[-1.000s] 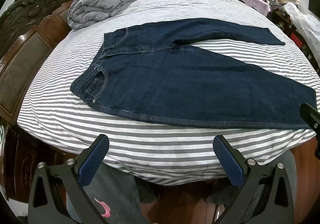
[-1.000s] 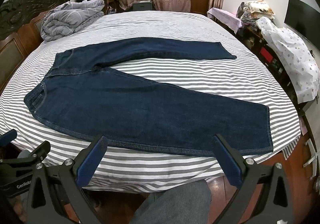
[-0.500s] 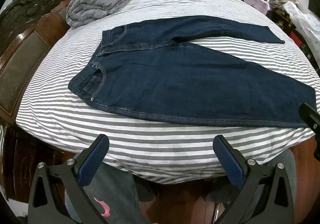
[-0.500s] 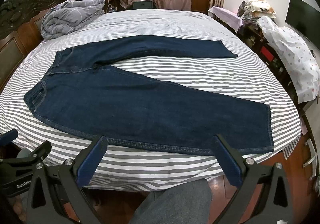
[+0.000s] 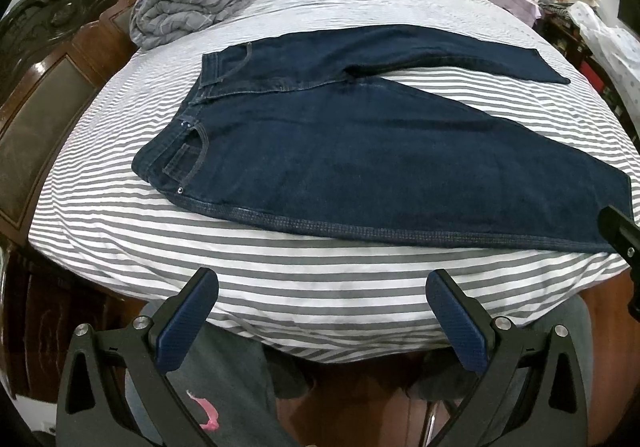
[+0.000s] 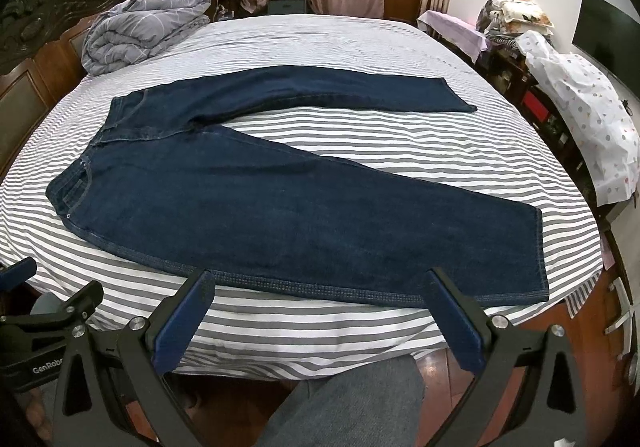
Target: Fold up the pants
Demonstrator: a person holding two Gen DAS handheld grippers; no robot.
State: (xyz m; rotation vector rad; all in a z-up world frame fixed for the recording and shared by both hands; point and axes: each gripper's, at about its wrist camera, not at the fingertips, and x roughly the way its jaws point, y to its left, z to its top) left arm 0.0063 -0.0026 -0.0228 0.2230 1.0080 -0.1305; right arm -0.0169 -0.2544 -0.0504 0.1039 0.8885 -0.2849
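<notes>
Jaws: both pairs spread wide and empty. Left gripper [image 5: 322, 321] hangs off the near edge of the bed, short of the fabric; right gripper [image 6: 320, 317] hangs at the near outer seam, its blue-padded fingers [image 6: 184, 321] level with the seam, contact not clear.

Progress: none visible. No fold made; nothing grasped. All folds judged outstanding, likely leg over leg first, then lengthwise.

Item: dark indigo denim pants [image 5: 380, 163], front side up, spread flat on the grey-and-white striped bed sheet [image 5: 304, 287]. Waistband toward the carved dark wooden headboard [image 5: 48, 59]; legs splayed in a V, the far leg running toward the bed's foot. Fabric smooth, pocket stitching and rivets visible.

Also present: rolled grey quilt [image 6: 144, 31] by the headboard.
</notes>
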